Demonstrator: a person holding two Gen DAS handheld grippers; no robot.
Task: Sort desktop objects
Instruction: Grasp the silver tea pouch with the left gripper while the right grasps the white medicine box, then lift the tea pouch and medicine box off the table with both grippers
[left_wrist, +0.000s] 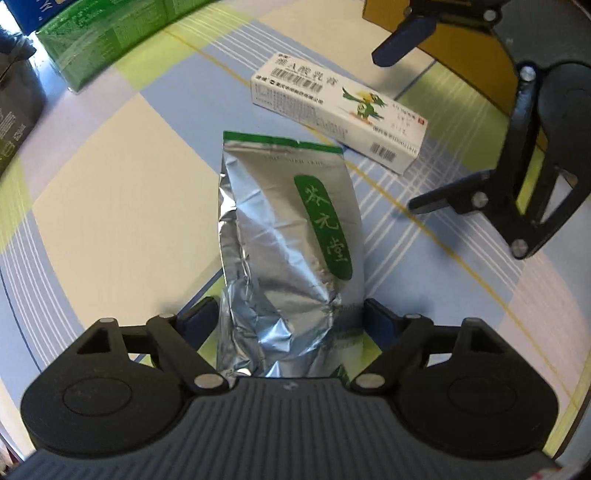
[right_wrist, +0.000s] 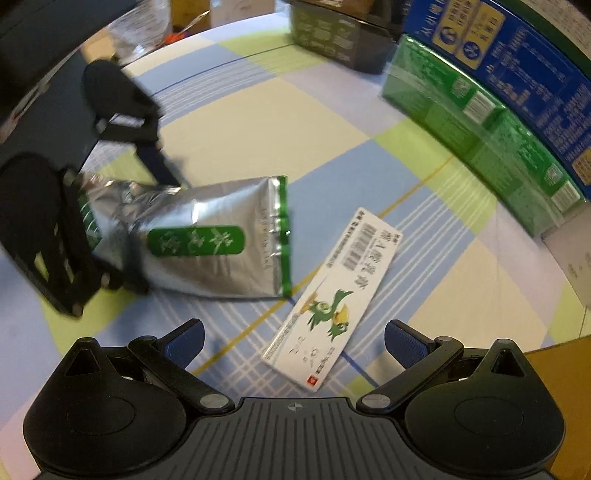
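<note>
Pouch (left_wrist: 291, 236) lengthwise in left hand-held gripper (left_wrist: 290, 317), seal pointing away.

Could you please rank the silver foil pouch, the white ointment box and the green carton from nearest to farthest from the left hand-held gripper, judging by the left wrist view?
1. Silver foil pouch: between the fingers of the left hand-held gripper, straight ahead.
2. White ointment box: beyond the pouch's far end, slightly right.
3. Green carton: at the far left edge of the checked tablecloth.

Silver foil pouch (left_wrist: 288, 236) between left gripper (left_wrist: 290, 319) fingers (left_wrist: 197, 319) (white carton (left_wrist: 340, 110) beyond)
</note>
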